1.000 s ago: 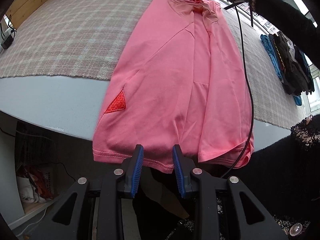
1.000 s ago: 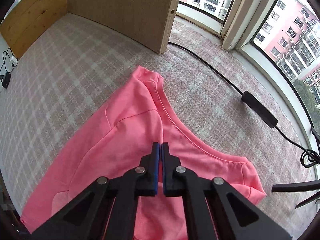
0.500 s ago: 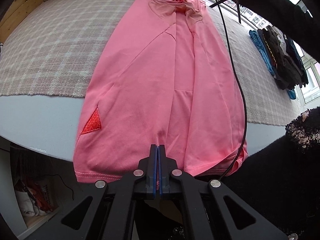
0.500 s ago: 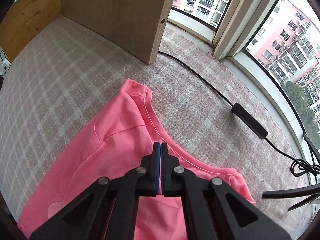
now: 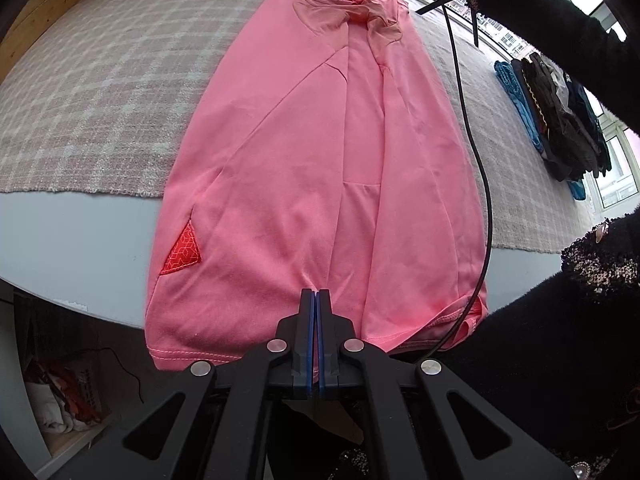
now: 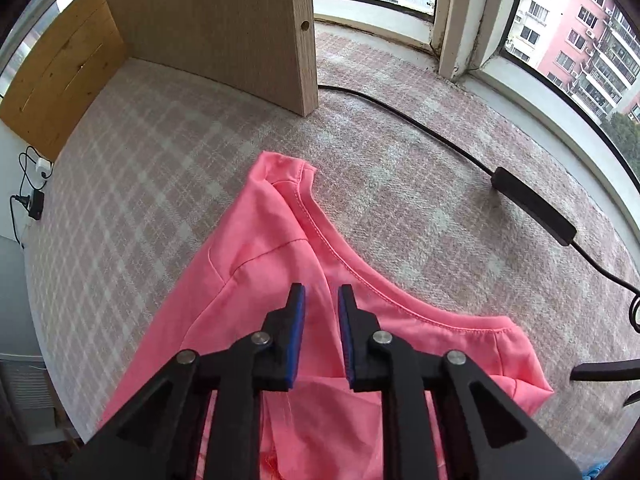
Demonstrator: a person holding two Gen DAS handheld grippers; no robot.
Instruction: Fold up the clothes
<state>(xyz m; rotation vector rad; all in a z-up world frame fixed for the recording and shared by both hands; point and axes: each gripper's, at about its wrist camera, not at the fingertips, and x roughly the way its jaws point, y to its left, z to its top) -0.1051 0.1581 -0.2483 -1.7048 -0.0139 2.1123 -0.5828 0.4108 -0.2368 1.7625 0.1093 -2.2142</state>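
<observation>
A pink T-shirt [image 5: 320,152] lies lengthwise on the checked cloth, both sides folded in, with a red triangle patch near its hem. The hem hangs over the table's front edge. My left gripper [image 5: 316,294] is shut on the hem's middle. At the far end lies the collar [image 6: 320,236]. My right gripper [image 6: 322,292] points down just behind it. Its jaws are opening, and a raised fold of pink fabric stands between the blue pads [image 6: 298,320] without being pressed.
A stack of folded dark and blue clothes [image 5: 560,120] sits on the right. A black cable [image 5: 476,160] trails over the shirt's right edge. A wood panel [image 6: 224,28] stands behind the collar, and a black adapter [image 6: 532,210] lies by the window. A person's black sleeve [image 5: 560,32] reaches across.
My left jaws closed on the hem, which they straddled open a second ago. My right jaws, shut on the fabric near the collar, have just parted.
</observation>
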